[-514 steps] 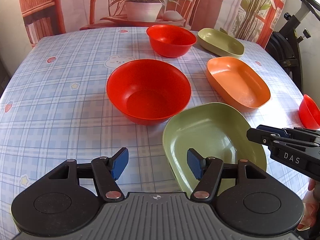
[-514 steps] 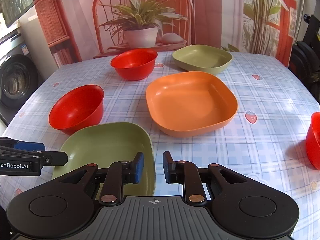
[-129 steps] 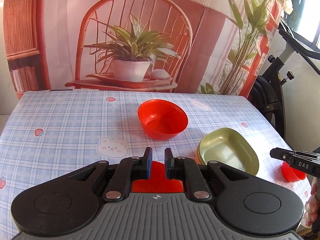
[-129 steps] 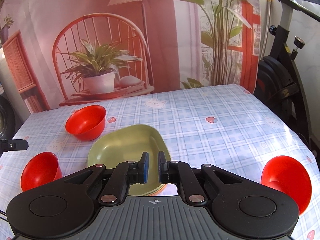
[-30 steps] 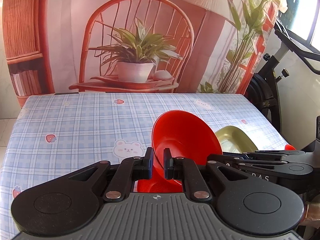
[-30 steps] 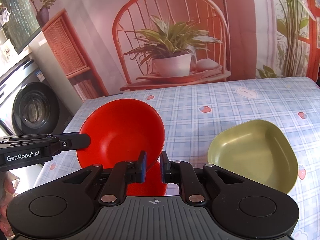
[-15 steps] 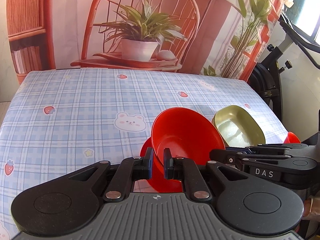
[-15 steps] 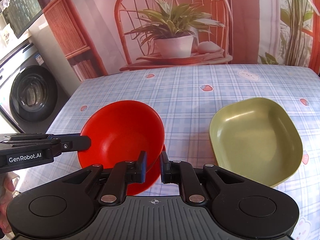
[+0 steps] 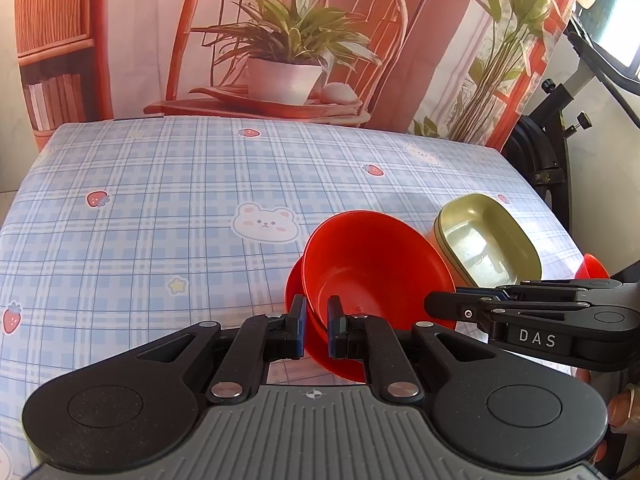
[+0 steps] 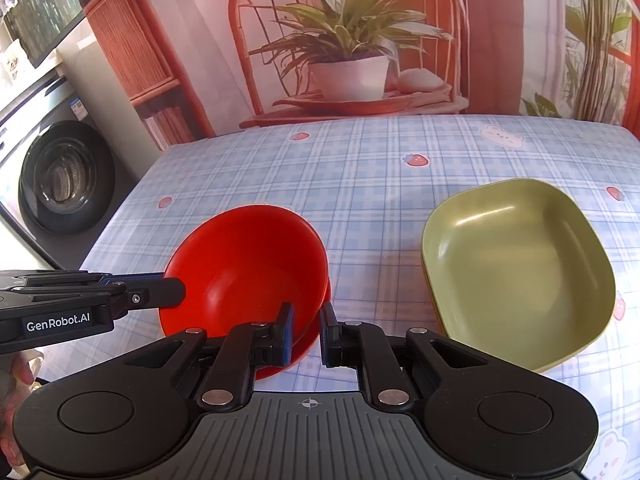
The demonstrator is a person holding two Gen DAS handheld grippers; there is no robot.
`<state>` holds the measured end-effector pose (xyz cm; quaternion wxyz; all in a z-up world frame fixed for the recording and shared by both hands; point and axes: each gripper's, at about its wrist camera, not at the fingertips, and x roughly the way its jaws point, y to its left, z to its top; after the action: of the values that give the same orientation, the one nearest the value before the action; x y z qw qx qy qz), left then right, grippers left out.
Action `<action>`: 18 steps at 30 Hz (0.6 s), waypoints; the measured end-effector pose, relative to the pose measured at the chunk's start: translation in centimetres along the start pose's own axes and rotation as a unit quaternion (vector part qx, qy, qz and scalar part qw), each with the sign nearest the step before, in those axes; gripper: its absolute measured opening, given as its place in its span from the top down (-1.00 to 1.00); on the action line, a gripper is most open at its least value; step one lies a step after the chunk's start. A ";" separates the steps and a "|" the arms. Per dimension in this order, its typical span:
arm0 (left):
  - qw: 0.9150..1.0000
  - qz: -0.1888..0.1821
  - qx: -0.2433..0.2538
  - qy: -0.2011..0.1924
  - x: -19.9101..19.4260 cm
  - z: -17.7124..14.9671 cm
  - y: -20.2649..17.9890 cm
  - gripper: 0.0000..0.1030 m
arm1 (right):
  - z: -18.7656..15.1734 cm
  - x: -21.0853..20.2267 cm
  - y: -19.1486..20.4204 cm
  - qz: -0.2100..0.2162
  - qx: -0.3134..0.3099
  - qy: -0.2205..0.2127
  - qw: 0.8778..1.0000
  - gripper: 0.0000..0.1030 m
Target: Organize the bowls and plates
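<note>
My left gripper (image 9: pixel 316 330) is shut on the near rim of a red bowl (image 9: pixel 372 264), which sits tilted inside a second red bowl (image 9: pixel 294 280) on the table. In the right wrist view the same bowl (image 10: pixel 248 268) shows with the left gripper (image 10: pixel 176 286) on its left rim. My right gripper (image 10: pixel 306 330) is slightly open around the bowl's near rim, its jaws parted. A stack of green plates (image 10: pixel 516 268) over an orange one lies to the right, also in the left wrist view (image 9: pixel 484 240).
A third red bowl (image 9: pixel 592 266) peeks out at the far right behind the right gripper (image 9: pixel 436 305). The checked tablecloth (image 9: pixel 160 208) stretches away to the left and back. A washing machine (image 10: pixel 60 176) stands beyond the table's left edge.
The held red bowl has come down into the second red bowl. The right gripper's jaws have parted slightly from the rim.
</note>
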<state>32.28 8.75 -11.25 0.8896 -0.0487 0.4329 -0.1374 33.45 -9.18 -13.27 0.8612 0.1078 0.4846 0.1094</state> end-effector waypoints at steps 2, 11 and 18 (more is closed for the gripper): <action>1.000 0.001 0.002 0.000 0.0 0.0 0.0 0.78 | 0.0 0.1 0.0 0.000 0.000 0.000 1.000 0.77; 1.000 0.006 0.006 0.002 0.3 -0.1 0.0 0.78 | -0.2 0.5 0.0 -0.001 0.000 0.004 1.000 0.77; 1.000 0.020 0.024 0.003 0.6 -0.2 -0.5 0.76 | -0.3 0.6 -0.1 -0.001 0.000 0.004 1.000 0.76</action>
<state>32.36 8.14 -11.76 0.8916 -0.0184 0.4332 -0.1304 33.49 -9.12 -13.93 0.8593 0.1071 0.4883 0.1087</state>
